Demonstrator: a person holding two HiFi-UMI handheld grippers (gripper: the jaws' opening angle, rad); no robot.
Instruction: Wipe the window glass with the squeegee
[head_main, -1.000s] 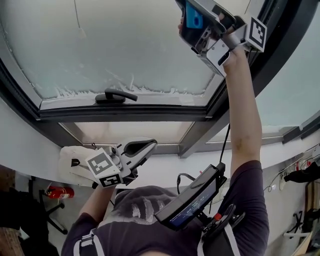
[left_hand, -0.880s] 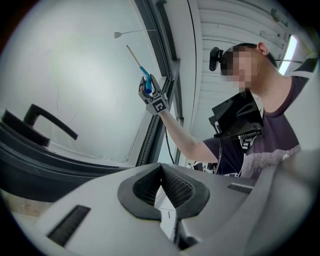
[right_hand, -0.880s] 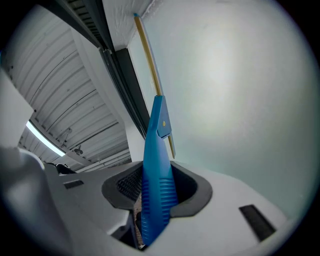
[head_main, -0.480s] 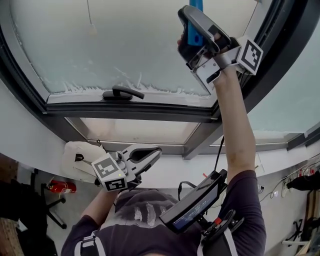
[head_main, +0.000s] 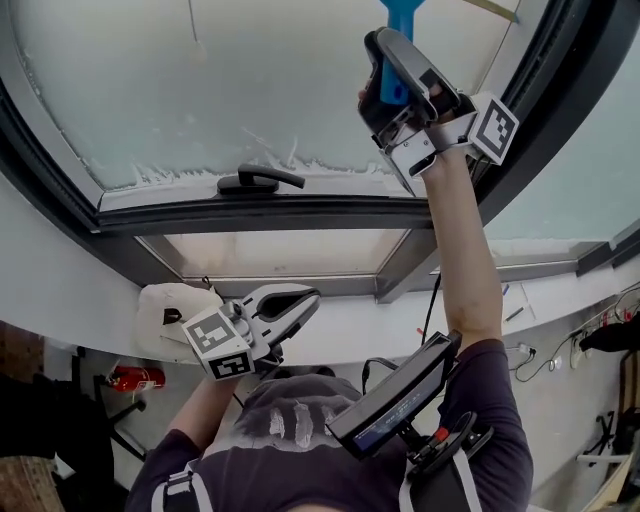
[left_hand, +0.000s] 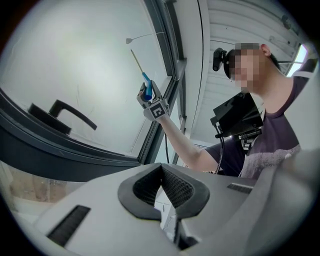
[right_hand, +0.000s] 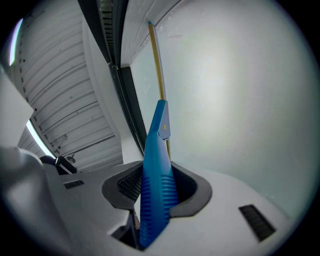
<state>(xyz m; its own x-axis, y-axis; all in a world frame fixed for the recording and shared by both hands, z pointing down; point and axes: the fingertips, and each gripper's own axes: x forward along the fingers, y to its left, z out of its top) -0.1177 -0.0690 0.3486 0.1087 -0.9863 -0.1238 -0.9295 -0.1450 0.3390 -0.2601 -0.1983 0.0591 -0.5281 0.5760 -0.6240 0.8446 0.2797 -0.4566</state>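
Note:
High against the frosted window glass (head_main: 250, 70), my right gripper (head_main: 392, 72) is shut on the squeegee's blue handle (head_main: 398, 12). The right gripper view shows the ribbed blue handle (right_hand: 156, 185) clamped between the pads. The thin yellowish blade (right_hand: 159, 70) lies on the glass (right_hand: 235, 90) close to the dark side frame. My left gripper (head_main: 298, 300) hangs low near the person's chest, shut and holding nothing; its pads meet in the left gripper view (left_hand: 161, 187). That view also shows the raised right gripper (left_hand: 150, 97) and the squeegee (left_hand: 145, 80).
A black window handle (head_main: 258, 180) sits on the sash's lower rail, with the dark frame (head_main: 260, 215) below it. A white object (head_main: 165, 305) lies beside the left gripper. A screen device (head_main: 395, 400) is strapped to the person's chest. A red extinguisher (head_main: 135, 378) stands on the floor.
The right gripper with the squeegee has come a little lower on the glass, nearer the window handle. The left gripper has barely moved.

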